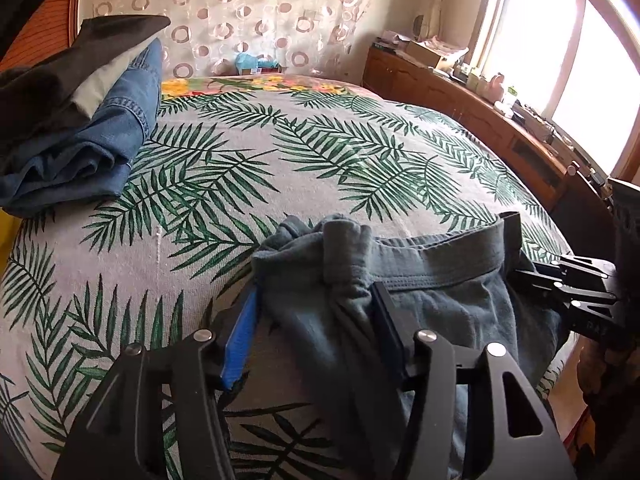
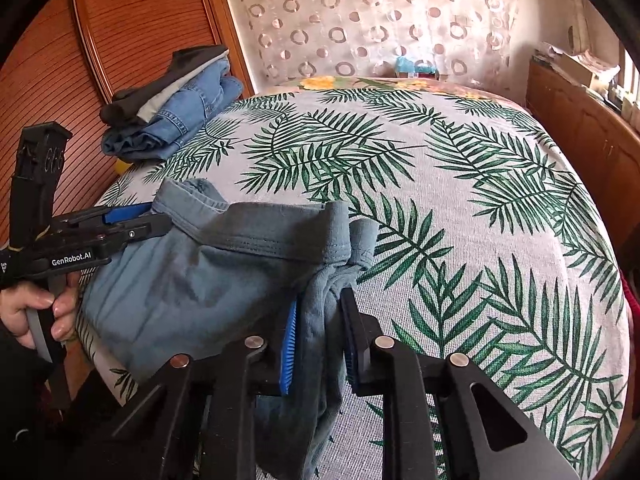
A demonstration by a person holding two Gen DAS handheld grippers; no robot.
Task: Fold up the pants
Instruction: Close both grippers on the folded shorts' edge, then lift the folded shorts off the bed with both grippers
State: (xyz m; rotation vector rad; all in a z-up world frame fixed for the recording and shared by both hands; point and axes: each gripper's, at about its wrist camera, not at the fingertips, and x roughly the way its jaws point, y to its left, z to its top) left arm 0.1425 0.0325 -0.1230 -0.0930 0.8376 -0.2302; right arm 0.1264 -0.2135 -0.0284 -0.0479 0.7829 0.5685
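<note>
Grey-blue pants hang by the waistband over the near edge of the bed, stretched between both grippers. My left gripper is shut on one bunched end of the waistband; it also shows in the right wrist view at the left. My right gripper is shut on the other bunched end of the pants; it shows in the left wrist view at the right. The legs hang down out of sight.
The bed has a palm-leaf cover. A pile of folded jeans and dark clothes lies at its far left corner, beside a wooden wardrobe. A wooden cabinet with clutter runs along the right, under a window.
</note>
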